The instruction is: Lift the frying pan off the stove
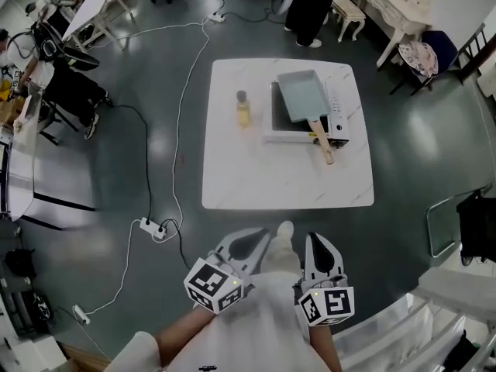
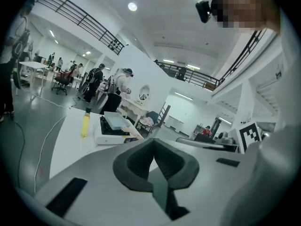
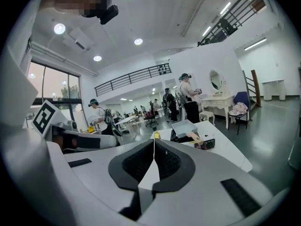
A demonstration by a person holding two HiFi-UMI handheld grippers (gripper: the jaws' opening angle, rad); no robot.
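Left gripper (image 1: 260, 240) clenched empty, right gripper (image 1: 315, 243) likewise, frying pan (image 1: 302, 95) on stove (image 1: 338, 111)

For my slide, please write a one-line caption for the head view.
Left gripper and right gripper, both shut, held short of the table; frying pan on the stove.

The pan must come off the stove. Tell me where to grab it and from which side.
Grip the wooden handle. It juts from the pan past the near edge of the stove, pointing toward you and slightly right, and it is the only slim, free part. Come from the near side of the table, jaws across the handle.
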